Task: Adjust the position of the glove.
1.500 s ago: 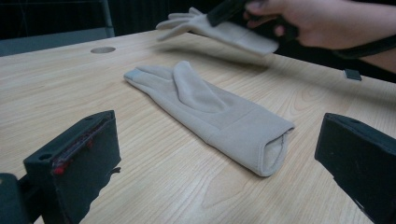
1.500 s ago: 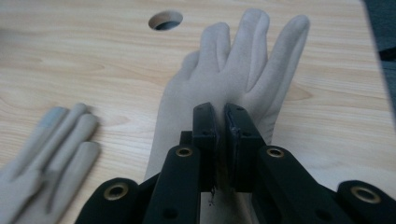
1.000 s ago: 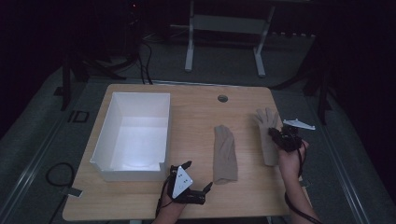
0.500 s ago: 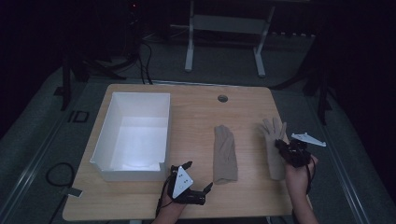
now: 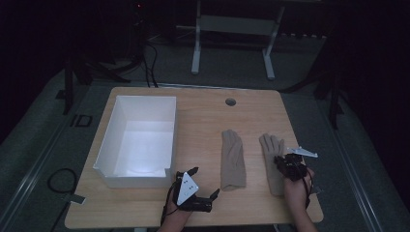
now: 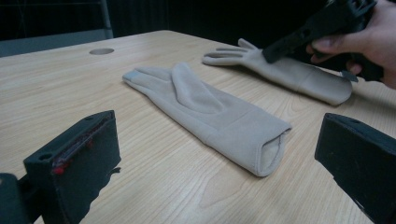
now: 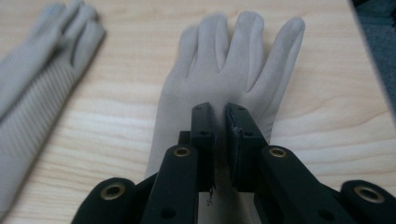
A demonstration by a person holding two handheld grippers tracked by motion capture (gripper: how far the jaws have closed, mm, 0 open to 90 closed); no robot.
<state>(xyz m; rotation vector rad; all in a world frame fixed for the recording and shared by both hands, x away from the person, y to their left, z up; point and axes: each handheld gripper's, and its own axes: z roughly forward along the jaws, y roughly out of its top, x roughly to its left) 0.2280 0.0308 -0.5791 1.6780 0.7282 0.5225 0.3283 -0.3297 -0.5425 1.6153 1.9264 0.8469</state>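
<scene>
We note right gripper [image 7: 219, 140] over right glove [image 7: 233, 79] near table's right edge, jaws almost closed, narrow gap; grip on fabric we cannot tell. Left gripper [image 6: 219, 154] wide open, empty, facing cuff of left glove [image 6: 210, 112]. White bin [image 5: 138, 140] at left.

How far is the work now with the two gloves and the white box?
Done: nothing, the white box looks empty. In hand: the right gripper, jaws nearly closed, sits over the right glove; a grip is unclear. Left: both gloves lie on the table; the left gripper is open near the left glove.
</scene>
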